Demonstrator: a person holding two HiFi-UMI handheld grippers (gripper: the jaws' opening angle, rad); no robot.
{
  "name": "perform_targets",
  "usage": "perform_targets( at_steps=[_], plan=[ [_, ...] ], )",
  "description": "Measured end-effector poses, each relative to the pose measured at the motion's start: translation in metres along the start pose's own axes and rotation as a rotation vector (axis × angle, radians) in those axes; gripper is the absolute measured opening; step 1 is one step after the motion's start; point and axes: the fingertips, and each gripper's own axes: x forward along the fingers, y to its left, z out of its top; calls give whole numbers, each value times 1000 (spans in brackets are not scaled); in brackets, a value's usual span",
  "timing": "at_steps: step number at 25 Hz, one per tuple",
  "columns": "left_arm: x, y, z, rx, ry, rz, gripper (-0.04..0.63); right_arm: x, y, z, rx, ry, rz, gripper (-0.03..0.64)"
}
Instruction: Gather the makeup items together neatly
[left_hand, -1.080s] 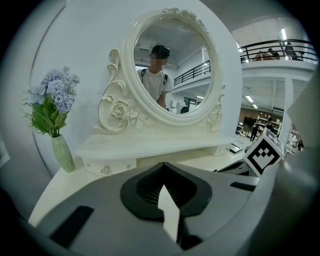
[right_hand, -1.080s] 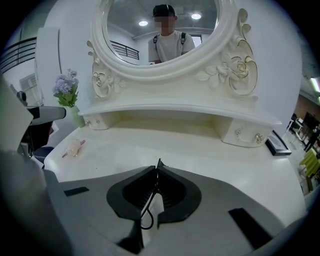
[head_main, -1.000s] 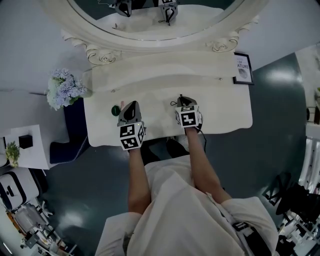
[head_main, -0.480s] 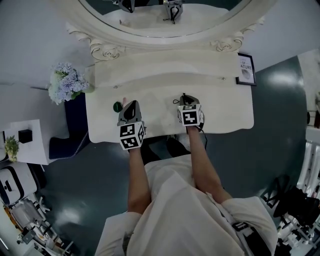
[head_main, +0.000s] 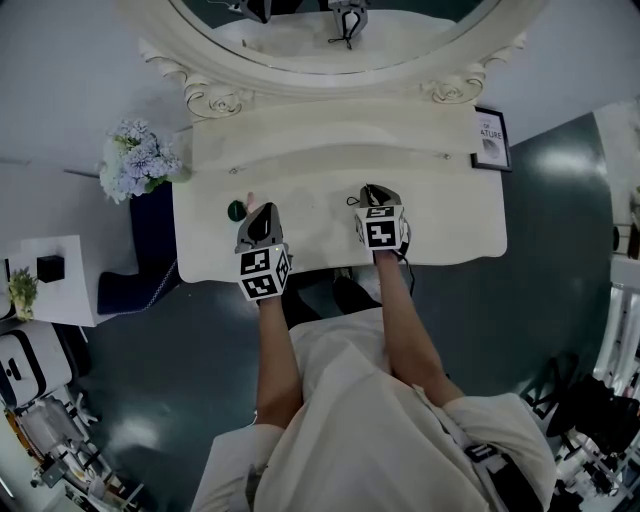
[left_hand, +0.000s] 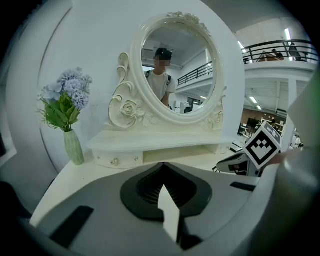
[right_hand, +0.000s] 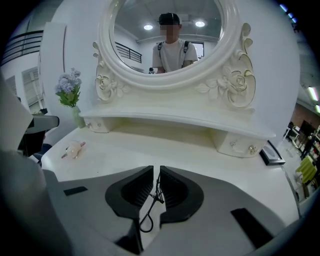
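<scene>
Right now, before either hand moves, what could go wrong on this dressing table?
1. The right tongs have just been opening, and a thin black wire loop stands between them. It may snag on a pad and be dragged when they lift.
2. The small green round item lies close beside the left tongs. A careless nudge might roll it away.

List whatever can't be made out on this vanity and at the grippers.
- Thin black looped wire between the right gripper's jaws, which have just been opening: too thin to identify; in head view the gripper covers it.
- Dark green round item: head view, too small to name.
- Pinkish item: right gripper view, small and soft.
- Framed print: head view, lettering too small.
</scene>
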Motion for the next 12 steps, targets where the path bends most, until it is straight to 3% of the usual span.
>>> perform_targets(
  at_steps=[6,12],
  plan=[
    [-10,12,-3,-9,-2,32,14,-5,27,30,-75,-58,26,74],
    [-25,37,-11,-37,1,86,14,2,78,42,-145,-77,117,74]
  ],
)
